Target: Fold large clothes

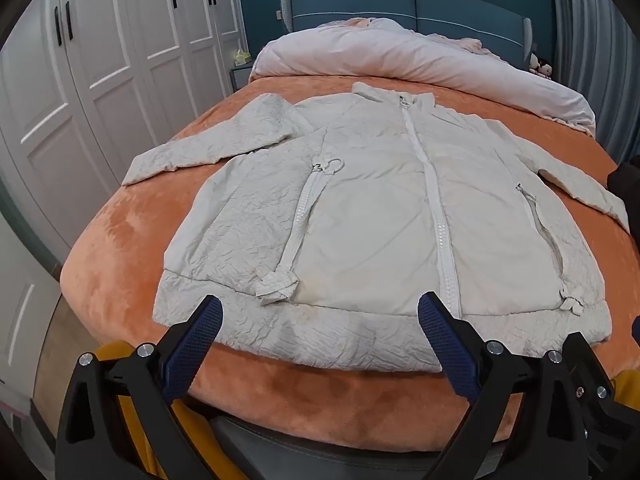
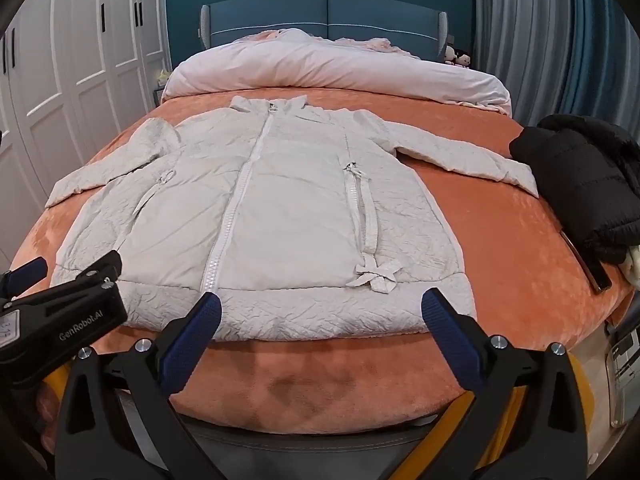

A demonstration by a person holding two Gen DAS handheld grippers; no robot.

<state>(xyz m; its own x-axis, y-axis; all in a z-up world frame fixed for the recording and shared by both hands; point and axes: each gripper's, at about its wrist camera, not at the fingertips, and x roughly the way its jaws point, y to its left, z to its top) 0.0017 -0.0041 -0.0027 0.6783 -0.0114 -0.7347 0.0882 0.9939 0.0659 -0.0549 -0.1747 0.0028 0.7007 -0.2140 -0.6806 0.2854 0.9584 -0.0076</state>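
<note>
Lying flat and zipped on the orange blanket is one white jacket, front up, collar toward 12 o'clock, hem toward 6 o'clock, and its two sleeves are spreading out toward 9 and 3 o'clock. You are holding two grippers just short of the hem, the left gripper and the right gripper, both with jaws spread wide and gripping nothing. One black coat is sitting at 3 o'clock by the right cuff, and one pink duvet is lying bunched at 12 o'clock.
</note>
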